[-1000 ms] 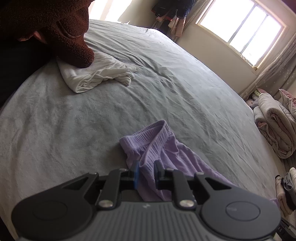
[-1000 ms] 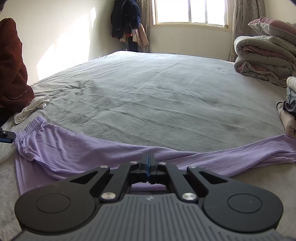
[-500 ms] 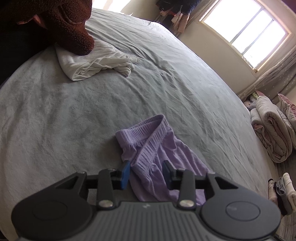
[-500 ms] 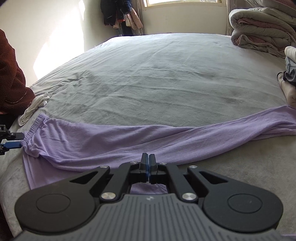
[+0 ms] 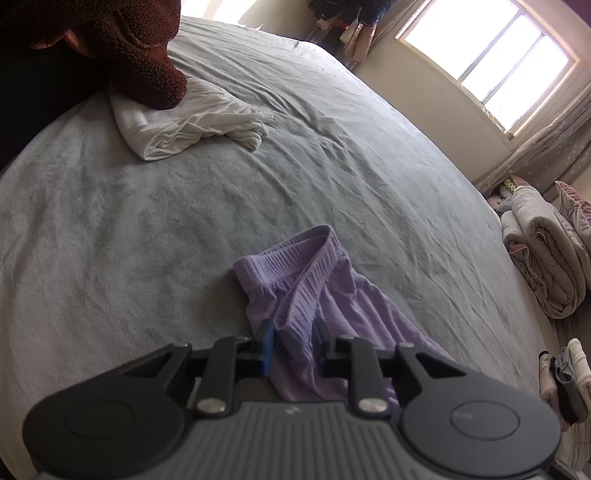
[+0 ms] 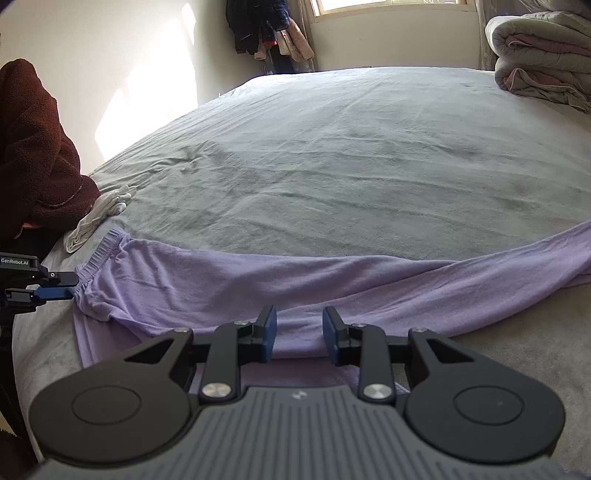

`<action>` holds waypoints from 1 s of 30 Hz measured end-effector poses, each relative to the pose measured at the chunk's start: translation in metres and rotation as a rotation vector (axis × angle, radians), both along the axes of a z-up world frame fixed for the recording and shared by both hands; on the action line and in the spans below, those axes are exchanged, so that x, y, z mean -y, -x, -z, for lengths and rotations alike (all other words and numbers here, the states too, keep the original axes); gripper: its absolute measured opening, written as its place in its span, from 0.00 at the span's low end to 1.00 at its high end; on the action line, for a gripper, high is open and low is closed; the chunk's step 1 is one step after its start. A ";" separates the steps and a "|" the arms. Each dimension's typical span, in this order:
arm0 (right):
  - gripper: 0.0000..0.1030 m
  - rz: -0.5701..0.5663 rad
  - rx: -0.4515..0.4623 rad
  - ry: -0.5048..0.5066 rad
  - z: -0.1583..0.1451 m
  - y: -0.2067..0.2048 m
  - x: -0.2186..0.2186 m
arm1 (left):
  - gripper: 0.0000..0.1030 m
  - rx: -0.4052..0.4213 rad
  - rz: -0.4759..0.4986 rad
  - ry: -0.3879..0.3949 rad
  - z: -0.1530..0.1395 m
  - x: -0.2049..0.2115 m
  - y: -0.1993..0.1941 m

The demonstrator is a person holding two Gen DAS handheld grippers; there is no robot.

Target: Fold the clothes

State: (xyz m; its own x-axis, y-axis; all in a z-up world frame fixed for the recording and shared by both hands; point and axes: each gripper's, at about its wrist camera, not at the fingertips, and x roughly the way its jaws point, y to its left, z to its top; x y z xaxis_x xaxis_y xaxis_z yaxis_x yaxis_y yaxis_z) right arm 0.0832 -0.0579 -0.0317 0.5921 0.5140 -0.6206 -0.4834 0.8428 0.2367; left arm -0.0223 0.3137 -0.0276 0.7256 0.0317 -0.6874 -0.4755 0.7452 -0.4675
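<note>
Lilac trousers [image 6: 258, 280] lie stretched across the near edge of the grey bed [image 6: 351, 147], waistband at the left, legs running off right. In the left wrist view the ribbed waistband [image 5: 295, 266] lies bunched just ahead of my left gripper [image 5: 293, 345], which is open with cloth lying between its fingers. My left gripper also shows in the right wrist view [image 6: 72, 286], at the waistband's corner. My right gripper [image 6: 299, 332] is open over the trousers' near edge at mid-length.
A folded white garment [image 5: 184, 122] lies at the bed's left edge, under a dark red fleece sleeve [image 5: 144, 62]. Rolled quilts [image 6: 539, 62] lie at the right. Coats [image 6: 266, 29] hang in the far corner.
Both grippers were shut on the trousers one second ago. The left opened first, then the right; the trousers now lie flat on the bed.
</note>
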 end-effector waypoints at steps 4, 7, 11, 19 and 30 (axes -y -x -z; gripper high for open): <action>0.31 -0.007 0.025 0.035 0.000 -0.001 -0.005 | 0.06 0.017 0.007 -0.029 -0.005 0.001 0.001; 0.31 0.006 0.032 0.060 0.005 -0.005 -0.008 | 0.06 0.027 0.012 -0.039 -0.008 0.003 0.002; 0.31 -0.001 0.057 0.095 0.017 -0.006 -0.013 | 0.06 0.035 0.013 -0.019 -0.007 0.003 0.003; 0.01 -0.015 0.127 0.131 0.016 0.003 -0.015 | 0.32 0.021 0.021 0.041 0.001 0.006 -0.002; 0.00 -0.001 0.130 0.112 0.003 0.013 -0.008 | 0.07 0.008 0.015 0.016 0.004 0.009 -0.005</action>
